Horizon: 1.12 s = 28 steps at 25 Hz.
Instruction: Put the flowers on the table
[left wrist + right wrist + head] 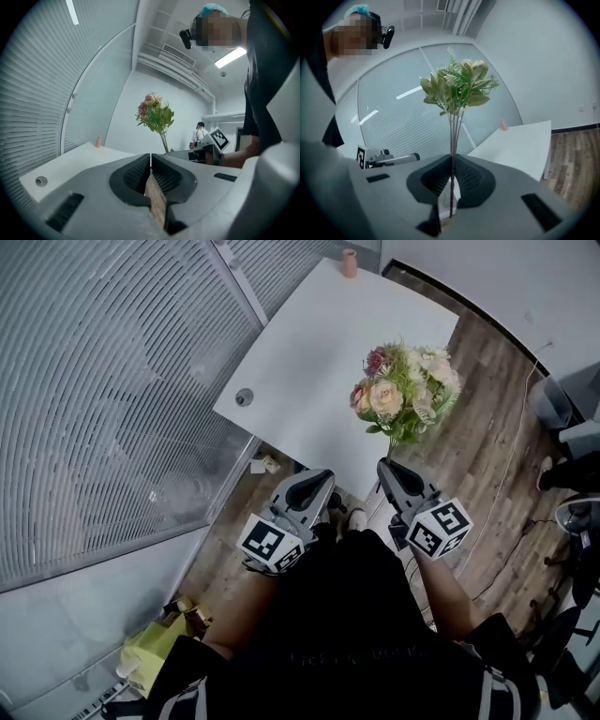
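Closest up is the person's black top [347,615]; the faint print on it is too blurry to read. Each gripper carries a cube with black-and-white square markers, just patterns, no words. The left gripper [322,476] has its jaws pressed together with nothing between them. The right gripper [385,466] is clamped on the thin stems of the flowers [405,390], which stand upright in the air, the pink and cream blooms showing over the near edge of the white table [309,352]. A small pinkish thing [349,262] sits at the table's far end, above the wood floor [487,456].
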{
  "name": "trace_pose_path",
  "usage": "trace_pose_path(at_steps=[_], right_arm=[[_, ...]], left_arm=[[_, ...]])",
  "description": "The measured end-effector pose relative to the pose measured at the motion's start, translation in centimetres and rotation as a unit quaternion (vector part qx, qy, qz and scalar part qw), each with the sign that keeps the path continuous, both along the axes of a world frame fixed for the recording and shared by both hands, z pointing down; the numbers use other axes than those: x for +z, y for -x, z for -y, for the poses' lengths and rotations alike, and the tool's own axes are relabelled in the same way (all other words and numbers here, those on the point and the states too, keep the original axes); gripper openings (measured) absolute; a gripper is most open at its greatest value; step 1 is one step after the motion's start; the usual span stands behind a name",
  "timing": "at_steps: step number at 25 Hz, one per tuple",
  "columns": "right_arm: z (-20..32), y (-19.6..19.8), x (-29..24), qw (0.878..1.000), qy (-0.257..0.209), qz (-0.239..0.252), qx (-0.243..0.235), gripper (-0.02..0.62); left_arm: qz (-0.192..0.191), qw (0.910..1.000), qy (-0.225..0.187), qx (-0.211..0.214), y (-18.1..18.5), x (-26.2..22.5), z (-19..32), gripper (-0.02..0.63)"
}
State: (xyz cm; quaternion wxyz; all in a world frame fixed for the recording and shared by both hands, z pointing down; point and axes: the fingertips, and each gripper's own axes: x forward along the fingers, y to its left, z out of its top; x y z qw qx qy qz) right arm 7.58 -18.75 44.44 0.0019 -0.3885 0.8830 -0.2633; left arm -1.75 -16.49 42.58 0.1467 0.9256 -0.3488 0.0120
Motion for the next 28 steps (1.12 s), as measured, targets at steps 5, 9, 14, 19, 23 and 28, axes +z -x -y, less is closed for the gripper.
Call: trace_pose_path(at_steps=[5,9,14,19,23,28], right_arm=[[1.2,1.2,2.6,0.999,0.009,-0.032,0.000,0.040],[1.6,2.0,5.5,0.998,0.025,-0.062,-0.008,0.040],[2.4,3.0,8.3,0.996,0.043,-0.079,-0.012,0.040],[2.9,3.2,10.7,0.993,0.071,-0.092,-0.005,0.040],[3.5,3.2,12.4,0.991,0.083,-0.103,-0.003,0.040],[3.8,3.5,14.0,0.989,0.105,-0.101,-0.003,0.040]], left_arm=[[0.010,0.9998,0.018,-0.007,0.5,1.6,1.9,0.021],[0.018,0.9996,0.020,-0.012,1.5,3.8,3.4,0.021],[0.043,0.9983,0.038,-0.013,2.7,7.0,4.6,0.021],[0.048,0.9970,0.058,-0.018,3.5,9.2,4.9,0.021],[0.045,0.9965,0.069,-0.009,2.9,10.2,5.3,0.021],[0.029,0.9952,0.093,0.002,1.7,10.3,4.7,0.021]])
